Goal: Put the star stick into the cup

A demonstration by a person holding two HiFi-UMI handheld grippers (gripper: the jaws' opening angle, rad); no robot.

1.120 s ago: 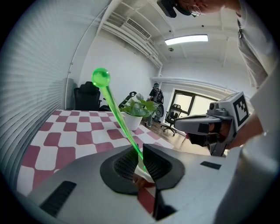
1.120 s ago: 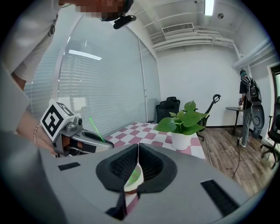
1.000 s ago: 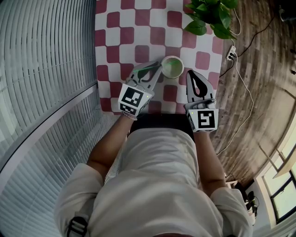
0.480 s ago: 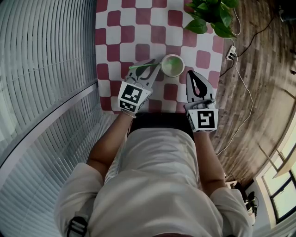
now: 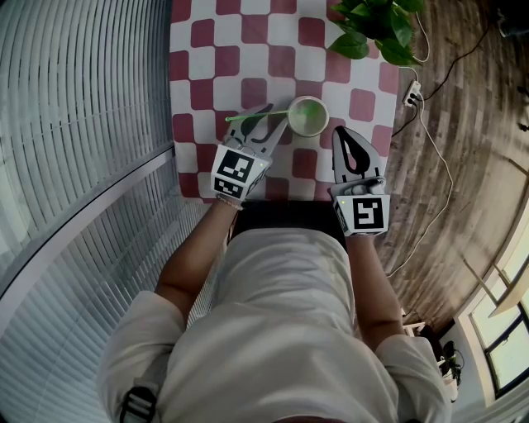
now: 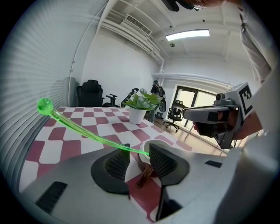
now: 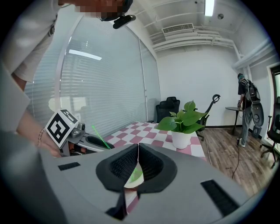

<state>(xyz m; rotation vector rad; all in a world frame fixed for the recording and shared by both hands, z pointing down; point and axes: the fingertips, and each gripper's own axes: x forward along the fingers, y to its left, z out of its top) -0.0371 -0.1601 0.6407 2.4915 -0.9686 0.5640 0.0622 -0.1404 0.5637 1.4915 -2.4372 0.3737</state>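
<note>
Red and white squares cover the table (image 5: 248, 49), which is the biggest thing here, and a leafy green plant (image 5: 376, 25) in a white pot stands at its far corner. A person stands at the near edge with a claw in each hand. The left claw (image 6: 139, 151) is right next to the cup, and its two jaws have just been opening. They now stand apart. The stick runs across the gap between them, but the pads do not squeeze it. The right claw (image 7: 138, 153) waits on the other side of the cup with its jaws pressed together and nothing in them. The pale cup (image 5: 307, 117) sits on the table between the two claws. The thin green star stick (image 5: 256, 116) has one end down in the cup and leans on the rim. Its other end, a little round ball, pokes out over the left claw. I think this is the letting-go step, and the job looks almost done. Next, the left claw should back away slowly and stay wide open, so it does not bump the stick. The stick leans out a long way, so a knock could flip it out or tip the cup.
</note>
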